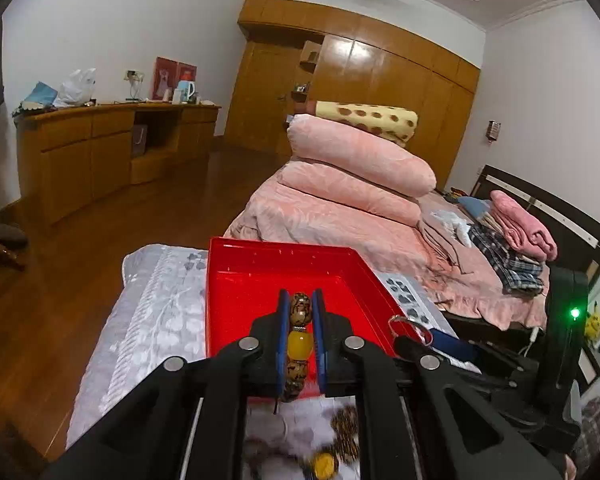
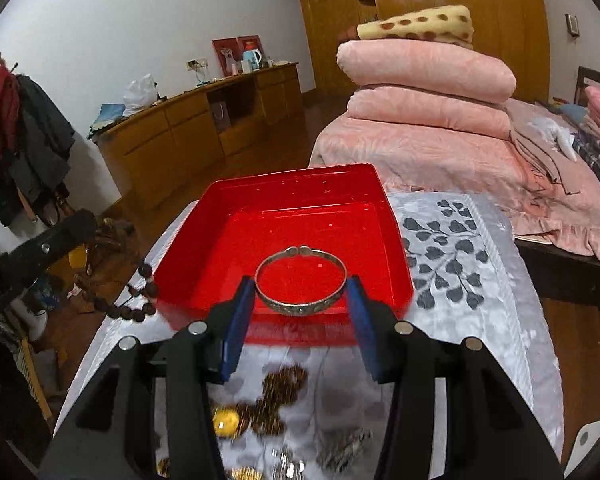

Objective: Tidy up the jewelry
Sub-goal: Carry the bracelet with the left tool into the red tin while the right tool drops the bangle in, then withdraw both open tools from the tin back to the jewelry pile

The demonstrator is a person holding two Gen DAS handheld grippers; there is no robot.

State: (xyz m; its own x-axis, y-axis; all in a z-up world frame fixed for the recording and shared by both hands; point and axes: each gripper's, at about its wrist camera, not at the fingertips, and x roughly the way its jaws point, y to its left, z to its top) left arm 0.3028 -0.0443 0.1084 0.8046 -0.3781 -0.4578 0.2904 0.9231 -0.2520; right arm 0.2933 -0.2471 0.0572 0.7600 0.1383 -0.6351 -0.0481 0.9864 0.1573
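Observation:
A red plastic tray (image 1: 236, 276) (image 2: 292, 188) sits on a grey leaf-patterned cloth. My left gripper (image 1: 300, 300) is shut on a beaded bracelet (image 1: 300, 344) of brown beads with one yellow bead, held over the tray's near edge. My right gripper (image 2: 302, 284) is shut on a silver bangle (image 2: 300, 308), held level above the tray's near side; the bangle also shows in the left wrist view (image 1: 410, 326). A dark bead string (image 2: 140, 300) hangs by the left gripper's arm. More beaded jewelry (image 2: 260, 408) lies on the cloth below the grippers.
The cloth-covered stand (image 2: 460, 272) ends close to a bed with pink quilts (image 2: 424, 80) on the right. A wooden sideboard (image 2: 188, 128) stands along the far wall. Wooden floor (image 1: 60, 280) lies to the left.

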